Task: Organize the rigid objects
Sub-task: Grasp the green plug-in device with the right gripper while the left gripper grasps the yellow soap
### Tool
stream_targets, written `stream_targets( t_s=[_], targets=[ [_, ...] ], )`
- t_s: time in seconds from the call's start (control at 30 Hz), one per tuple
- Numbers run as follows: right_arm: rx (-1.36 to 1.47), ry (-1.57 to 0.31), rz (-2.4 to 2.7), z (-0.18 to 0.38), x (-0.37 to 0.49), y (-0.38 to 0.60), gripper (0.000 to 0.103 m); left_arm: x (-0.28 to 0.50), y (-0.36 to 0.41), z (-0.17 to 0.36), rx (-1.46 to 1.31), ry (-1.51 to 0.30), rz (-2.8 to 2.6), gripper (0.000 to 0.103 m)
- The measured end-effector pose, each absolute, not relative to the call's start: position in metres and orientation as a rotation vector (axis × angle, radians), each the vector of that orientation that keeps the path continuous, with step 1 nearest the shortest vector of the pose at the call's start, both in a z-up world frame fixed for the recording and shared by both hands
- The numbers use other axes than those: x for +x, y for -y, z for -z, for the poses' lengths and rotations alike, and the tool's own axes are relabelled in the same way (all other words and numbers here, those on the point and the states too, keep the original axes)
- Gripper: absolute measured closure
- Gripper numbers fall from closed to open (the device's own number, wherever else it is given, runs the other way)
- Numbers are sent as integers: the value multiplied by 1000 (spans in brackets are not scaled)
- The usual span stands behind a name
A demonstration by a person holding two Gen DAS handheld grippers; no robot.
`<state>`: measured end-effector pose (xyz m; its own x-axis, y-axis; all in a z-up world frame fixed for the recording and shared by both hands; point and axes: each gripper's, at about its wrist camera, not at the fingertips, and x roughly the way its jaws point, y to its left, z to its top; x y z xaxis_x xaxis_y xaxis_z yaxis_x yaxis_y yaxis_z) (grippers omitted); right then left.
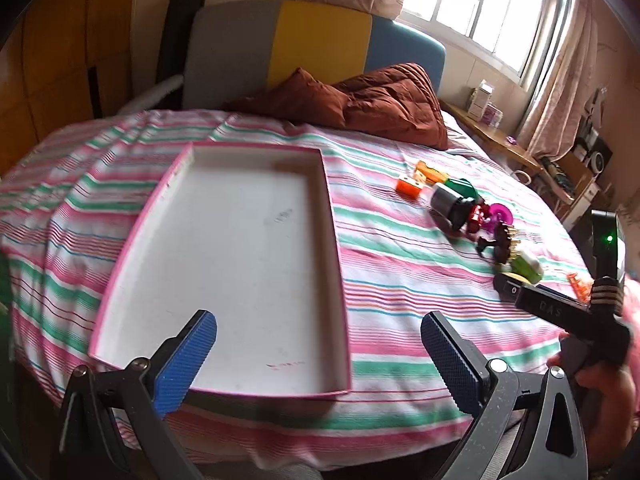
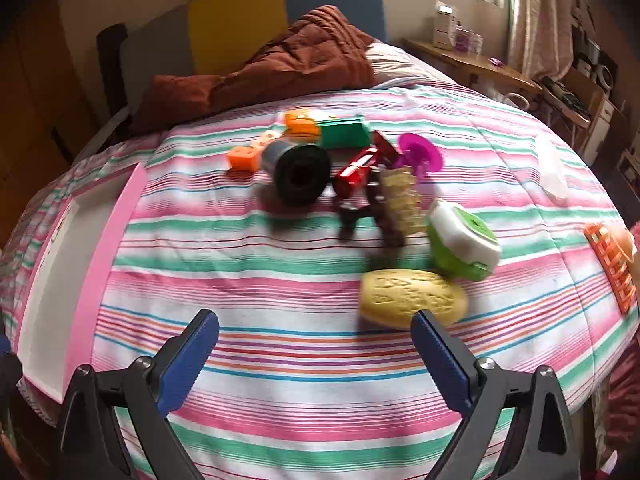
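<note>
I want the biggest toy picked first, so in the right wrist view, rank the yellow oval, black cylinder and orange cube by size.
1. Yellow oval, though it lies nearest the camera
2. Black cylinder, close behind, so that order is unsure
3. Orange cube

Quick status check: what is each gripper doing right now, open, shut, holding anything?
Left gripper: open, holding nothing, above the white tray.
Right gripper: open, holding nothing, near the yellow oval piece.

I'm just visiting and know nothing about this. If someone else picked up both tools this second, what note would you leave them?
Left hand-held gripper: open, holding nothing, over the near edge of the pink-rimmed tray.
Right hand-held gripper: open, holding nothing, aimed at the toys.
Tray holds nothing yet.
On the striped bedspread, to the tray's right: yellow oval piece nearest, green-and-white toy, black cylinder, red piece, orange block, others behind.
Done: nothing sorted. Left: presumably move every toy into the tray.
</note>
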<state>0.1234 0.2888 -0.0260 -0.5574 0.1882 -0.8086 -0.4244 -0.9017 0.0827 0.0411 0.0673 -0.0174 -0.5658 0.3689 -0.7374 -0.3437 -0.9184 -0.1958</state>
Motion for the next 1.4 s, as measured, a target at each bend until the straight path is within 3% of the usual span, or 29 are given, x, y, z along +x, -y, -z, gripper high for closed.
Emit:
stream_targets(
  t_s=[0.4,0.73,0.87,1.03,1.27,1.33,1.4],
  targets=[
    [-1147,-597,-2479,55,138,-365,17,50,-74,17,-1151,-22,-2469,0],
    [-1251,-528,-2784,46,115,-269,18,53,-75,16,-1129,-15,-2443,0],
    [-1079,-415,-2804,17,128,-265,19,55,-76,15,-1108,3,-2431,0],
    [-873,-444,-2558,-4,143,-332,20,58,-75,12,-1080,41,-2390,0],
    [-1097,-481,-2364,29,124,-397,38,63,-82,10,-1068,35,-2361,0],
    [-1150,-497,-2375,39,119,-402,47,63,-82,10,-1067,30,-2361,0],
    [-1158,-522,-2382,43,118,-407,49,64,-82,9,-1070,29,-2366,0]
  ],
)
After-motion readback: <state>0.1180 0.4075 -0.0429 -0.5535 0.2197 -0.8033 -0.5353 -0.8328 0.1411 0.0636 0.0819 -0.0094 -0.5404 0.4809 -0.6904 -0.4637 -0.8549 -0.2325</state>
